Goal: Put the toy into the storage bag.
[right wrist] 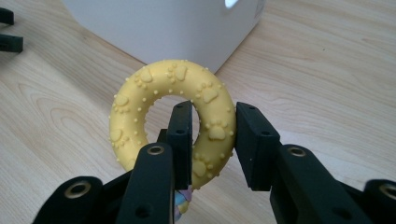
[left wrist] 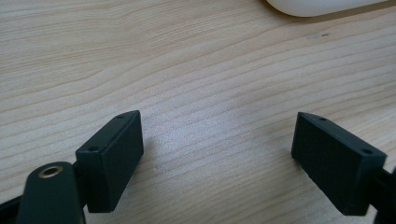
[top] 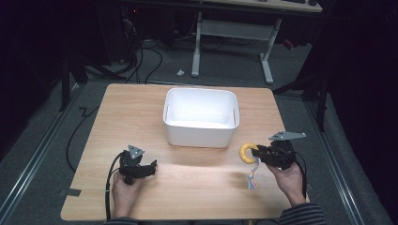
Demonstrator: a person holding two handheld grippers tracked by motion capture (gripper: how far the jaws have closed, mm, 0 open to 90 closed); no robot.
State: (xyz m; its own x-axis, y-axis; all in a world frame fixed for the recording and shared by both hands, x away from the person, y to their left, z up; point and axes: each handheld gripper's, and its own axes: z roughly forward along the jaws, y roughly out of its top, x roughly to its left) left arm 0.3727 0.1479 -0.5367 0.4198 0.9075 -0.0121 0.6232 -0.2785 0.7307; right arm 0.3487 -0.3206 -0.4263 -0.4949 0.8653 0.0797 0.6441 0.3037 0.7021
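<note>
**Inspector:** Start with the surface (top: 141, 108) — pale wood, carrying a white bin (top: 201, 117) at its centre-rear. The bin looks empty; take it as the landmark.

**Assistant:** And the grippers?

**Inspector:** The right gripper (top: 257, 151) sits off the bin's front right corner, its fingers (right wrist: 257, 140) clamped across one side of a yellow ring toy (right wrist: 173, 116). One finger passes through the hole, the other presses the outer rim — a firm pinch. A coloured tassel (top: 253, 179) dangles beneath the toy. The left gripper (top: 152, 166) rests low in front of the bin's left corner, fingers (left wrist: 112, 158) spread wide, nothing between them.

**Assistant:** Which step is this?

**Inspector:** Judging by the layout, the toy is picked up and in carry, close beside the bin but outside it. The next move calls for lifting it clear of the near wall, centring it over the opening, then releasing. Mind the tassel catching the rim.
</note>
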